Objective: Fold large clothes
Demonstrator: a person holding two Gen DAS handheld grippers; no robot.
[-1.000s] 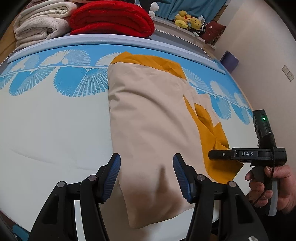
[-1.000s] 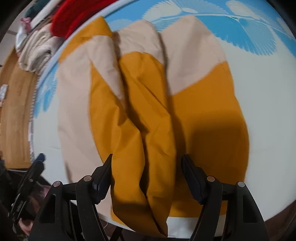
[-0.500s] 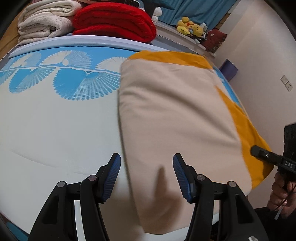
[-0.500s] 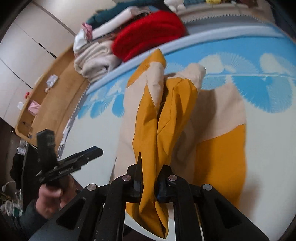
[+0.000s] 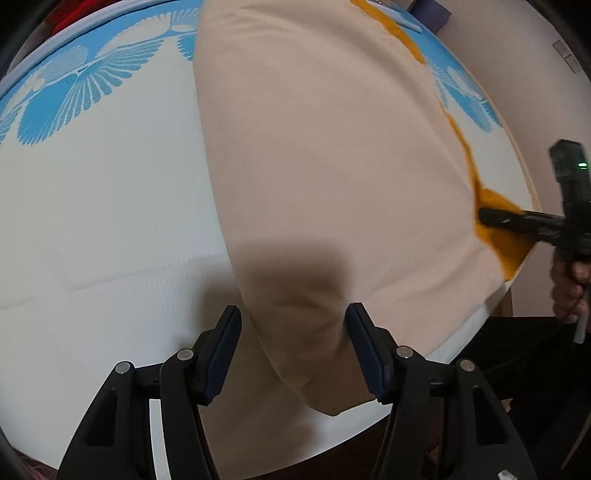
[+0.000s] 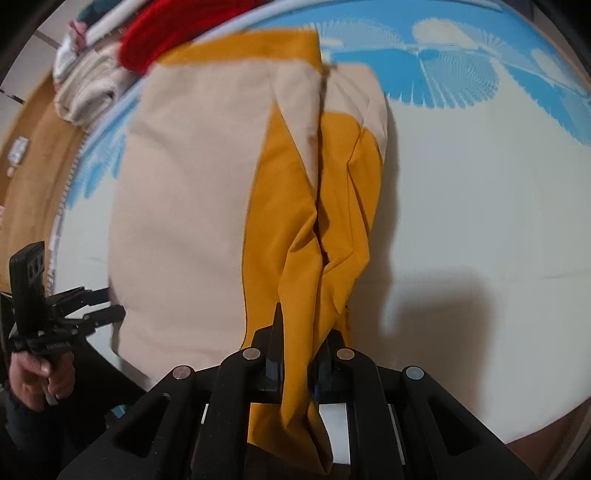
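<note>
A large beige and mustard-yellow garment (image 5: 332,166) lies lengthwise on the white and blue patterned bed (image 5: 103,206). My left gripper (image 5: 293,350) is open, its jaws on either side of the garment's near beige corner. My right gripper (image 6: 299,354) is shut on a bunched mustard fold of the garment (image 6: 314,229) and holds it lifted near the bed's front edge. In the left wrist view the right gripper (image 5: 491,218) shows at the right, clamped on the mustard edge. In the right wrist view the left gripper (image 6: 110,302) shows at the garment's left corner.
Folded red (image 6: 162,33) and cream blankets (image 6: 92,88) are stacked beyond the bed's far edge. A wooden floor (image 6: 33,147) lies to the left of the bed. A pale wall (image 5: 524,74) stands close on the right.
My right gripper closed on the mustard fold and lifted it. The garment's right part was drawn over. My left gripper moved in closer over the near beige corner, still open.
</note>
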